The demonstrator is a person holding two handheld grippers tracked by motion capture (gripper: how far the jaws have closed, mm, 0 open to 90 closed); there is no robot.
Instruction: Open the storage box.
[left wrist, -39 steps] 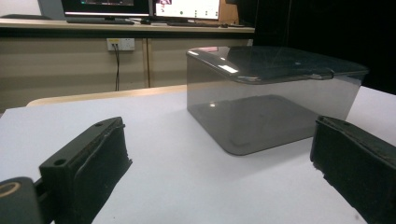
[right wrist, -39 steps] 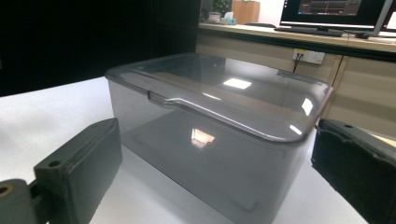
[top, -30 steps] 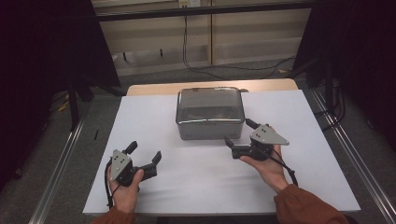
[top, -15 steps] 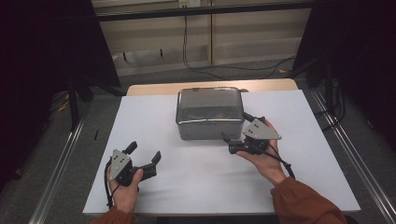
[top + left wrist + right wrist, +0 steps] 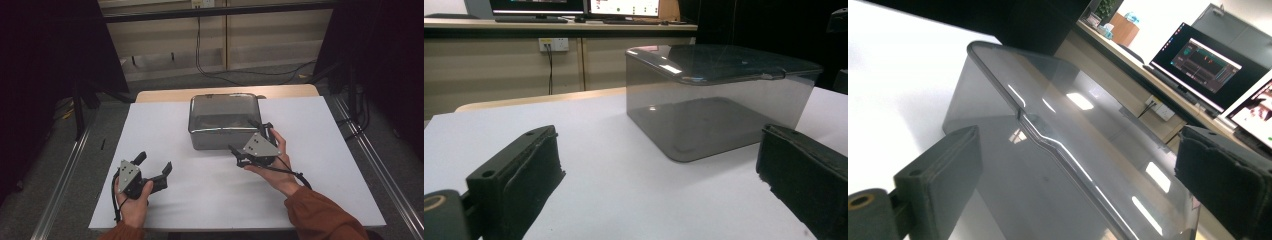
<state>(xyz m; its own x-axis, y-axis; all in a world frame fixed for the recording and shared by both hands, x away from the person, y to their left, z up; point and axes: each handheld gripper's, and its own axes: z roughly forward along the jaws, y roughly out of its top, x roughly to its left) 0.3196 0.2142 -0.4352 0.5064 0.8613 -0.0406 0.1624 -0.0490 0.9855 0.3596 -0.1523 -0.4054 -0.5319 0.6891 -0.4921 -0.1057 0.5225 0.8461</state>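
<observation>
The smoked-grey translucent plastic box with its lid on is seen standing at the far middle of the white-topped counter, its back edge close to the strip of bare wood at the counter's far border. A raised lip with a small tab is shown along the lid's near rim in the right gripper view.

The right tongs are held at the box's near right corner, tilted, with the jaws spread wide; in the right gripper view the lid's edge is framed between the two black jaws, and whether either jaw touches the box cannot be told. Nothing is gripped by them.

The left tongs are held low near the counter's front left, well apart from the box, the jaws likewise spread and nothing held. In the left gripper view the box is seen ahead across a bare stretch of white surface, with its rounded near corner facing the jaws.

Open counter is left on both sides of the box and along the whole front, between the two hands. A metal rail is seen running beside the counter's left edge, and black cables are seen lying on the floor beyond the far edge.
</observation>
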